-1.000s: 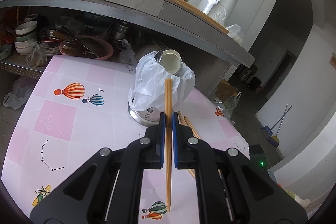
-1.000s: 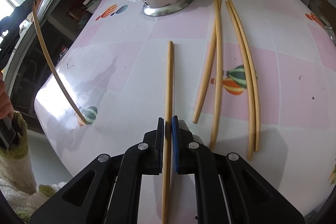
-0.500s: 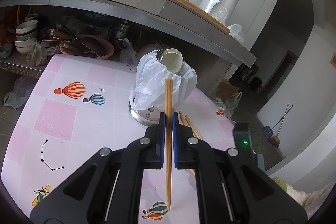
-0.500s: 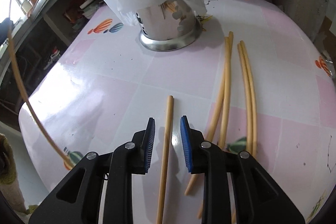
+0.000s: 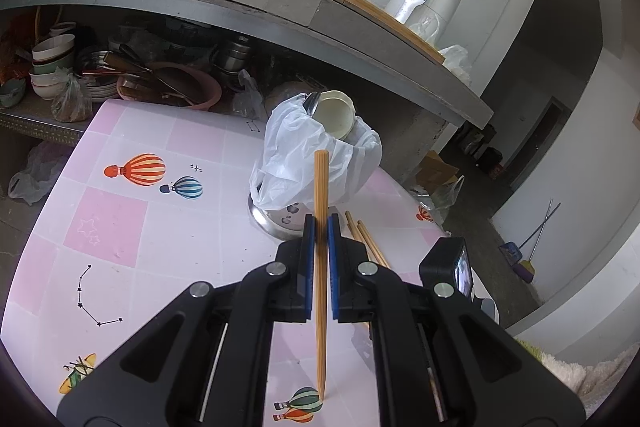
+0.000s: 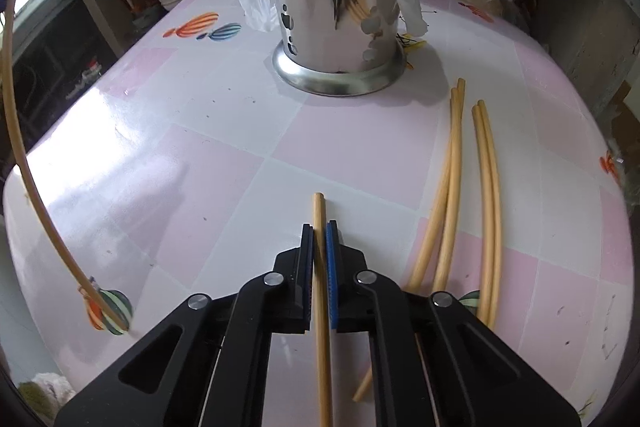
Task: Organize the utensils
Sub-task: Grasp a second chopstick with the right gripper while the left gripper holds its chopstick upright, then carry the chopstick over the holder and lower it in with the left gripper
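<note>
Beside the steel utensil holder (image 6: 339, 43), four chopsticks (image 6: 460, 187) lie unsorted.
My left gripper (image 5: 318, 239) clamps one chopstick (image 5: 321, 259); my right gripper (image 6: 319, 247) pinches another (image 6: 320, 267).

the right gripper (image 6: 319, 239), whose jaws stood apart around a chopstick (image 6: 321, 291) half a second ago, has closed on it again, now nearer the stick's far tip than a second ago. the steel utensil holder (image 6: 340, 43) ahead of it looms closer than before. in the left wrist view, the right gripper's body (image 5: 448, 273) has come up beside the left gripper's right finger.
</note>
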